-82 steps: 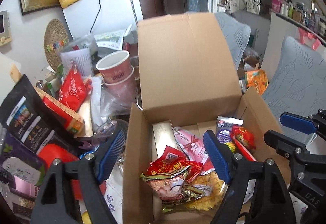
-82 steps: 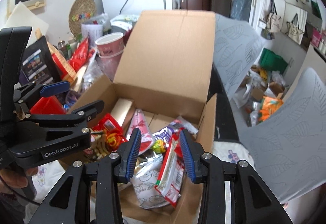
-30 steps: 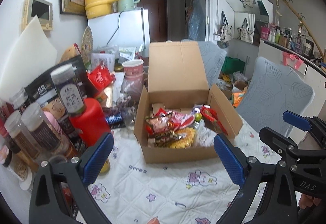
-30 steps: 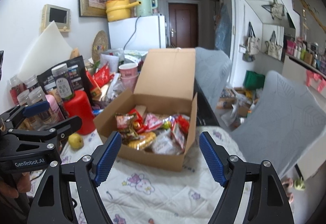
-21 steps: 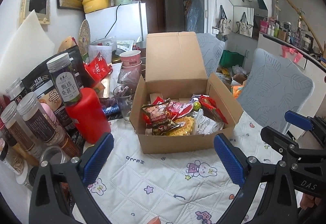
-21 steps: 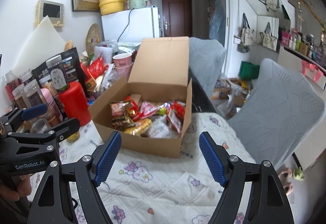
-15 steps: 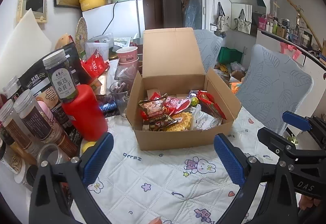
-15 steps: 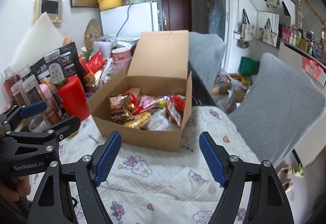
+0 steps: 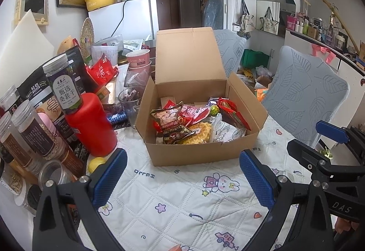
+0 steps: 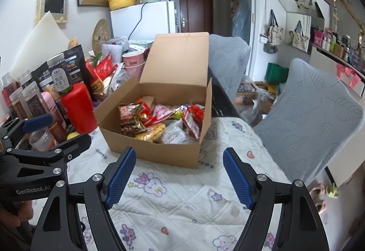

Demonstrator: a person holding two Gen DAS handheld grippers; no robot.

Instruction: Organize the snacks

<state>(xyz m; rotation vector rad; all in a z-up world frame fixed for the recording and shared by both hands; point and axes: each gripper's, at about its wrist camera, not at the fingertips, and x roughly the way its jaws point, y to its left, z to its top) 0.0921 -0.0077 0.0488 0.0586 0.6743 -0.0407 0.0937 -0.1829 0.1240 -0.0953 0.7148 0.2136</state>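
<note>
At the far left of the table [image 9: 182, 200] stands a crowd of clear jars [image 9: 29, 134] with dark contents, and one labelled jar [image 9: 62, 89] sits on top of a red canister [image 9: 91, 125]. A small yellow fruit [image 9: 95, 163] lies on the quilted cloth just near the canister's foot. Behind them are dark pouches, a red packet [image 9: 102, 69] and a stack of pink paper cups [image 9: 138, 60], and a drinking glass [image 9: 127, 102] stands just left of the box.

My left gripper [image 9: 182, 179] hangs over the near part of the cloth with its blue pads wide apart and nothing between them.

In the middle of the table is the cardboard box [image 9: 200, 153], its lid standing upright at the far side. It is full of snacks [image 9: 196, 121]: a dark red packet at the left, pink and red wrappers behind, a yellow crinkled pack near the front wall, and a white printed bag to the right.

My right gripper [image 10: 179, 179] is just beside the left one, on its right, also over bare cloth near the box's front. Its pads are spread wide and hold nothing.

Further right, off the table edge, a grey leaf-patterned chair [image 10: 308, 118] stands, with another one behind the box.
</note>
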